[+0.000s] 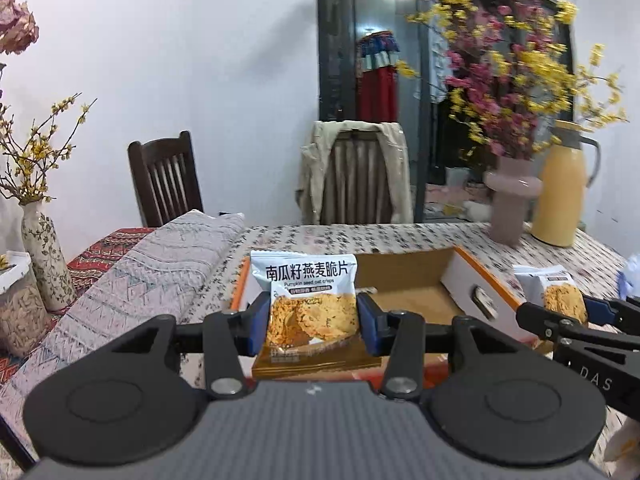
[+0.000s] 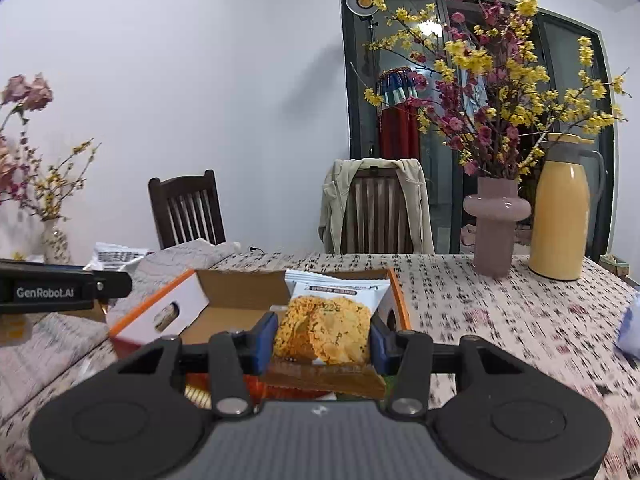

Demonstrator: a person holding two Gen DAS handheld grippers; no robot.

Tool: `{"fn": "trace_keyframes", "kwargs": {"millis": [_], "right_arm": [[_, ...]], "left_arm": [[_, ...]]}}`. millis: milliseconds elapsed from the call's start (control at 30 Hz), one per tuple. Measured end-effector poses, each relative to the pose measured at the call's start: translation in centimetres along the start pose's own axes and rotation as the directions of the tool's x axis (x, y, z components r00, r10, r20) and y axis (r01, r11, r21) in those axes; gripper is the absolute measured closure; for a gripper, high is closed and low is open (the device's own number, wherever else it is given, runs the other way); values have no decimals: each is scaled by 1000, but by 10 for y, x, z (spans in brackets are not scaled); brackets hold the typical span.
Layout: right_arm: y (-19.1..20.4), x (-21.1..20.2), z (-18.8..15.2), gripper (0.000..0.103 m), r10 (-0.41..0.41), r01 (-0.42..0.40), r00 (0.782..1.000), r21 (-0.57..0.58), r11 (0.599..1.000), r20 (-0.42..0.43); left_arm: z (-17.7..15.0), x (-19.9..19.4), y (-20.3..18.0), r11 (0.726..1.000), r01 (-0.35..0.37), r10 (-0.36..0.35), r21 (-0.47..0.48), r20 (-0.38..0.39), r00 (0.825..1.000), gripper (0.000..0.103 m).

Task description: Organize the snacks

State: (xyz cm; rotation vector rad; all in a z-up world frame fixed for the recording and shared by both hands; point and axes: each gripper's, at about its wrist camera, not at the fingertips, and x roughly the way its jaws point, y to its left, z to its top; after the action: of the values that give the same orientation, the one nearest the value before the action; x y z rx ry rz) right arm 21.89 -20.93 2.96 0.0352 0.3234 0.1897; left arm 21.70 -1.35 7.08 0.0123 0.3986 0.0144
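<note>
White walls and a patterned tablecloth (image 1: 400, 238) are framing your two loaded grippers above the open box.

Across the middle of both views, the cardboard box (image 1: 404, 280) is sitting with its flaps spread, likely so packets can be dropped straight in. Behind it, at right, the pink vase (image 2: 496, 220) and yellow jug (image 2: 562, 208) are standing well clear of your path. At lower centre of the left view, your left gripper (image 1: 312, 316) is clamping an oat-crisp packet (image 1: 310, 300) upright by its side edges. Your right gripper (image 2: 322, 340) is pinching a second packet (image 2: 332, 320) the same way, probably to keep both flat faces ready for slotting in side by side.
</note>
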Motion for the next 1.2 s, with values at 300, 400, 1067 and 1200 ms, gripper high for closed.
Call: {"fn": "trace_keyframes", "kwargs": {"millis": [300, 400, 1067, 1200], "right_arm": [[-6, 76, 7, 57, -33, 35, 997, 21, 999, -75], [-10, 90, 0, 57, -27, 31, 995, 37, 999, -94], [-14, 69, -4, 0, -39, 41, 999, 72, 997, -27], [-6, 47, 5, 0, -34, 33, 999, 56, 998, 22]], "left_arm": [[2, 70, 12, 997, -73, 70, -29, -78, 994, 57], [-6, 85, 16, 996, -80, 76, -38, -97, 992, 57], [-1, 53, 31, 988, -77, 79, -133, 12, 997, 0], [7, 33, 32, 989, -65, 71, -136, 41, 997, 0]]}}
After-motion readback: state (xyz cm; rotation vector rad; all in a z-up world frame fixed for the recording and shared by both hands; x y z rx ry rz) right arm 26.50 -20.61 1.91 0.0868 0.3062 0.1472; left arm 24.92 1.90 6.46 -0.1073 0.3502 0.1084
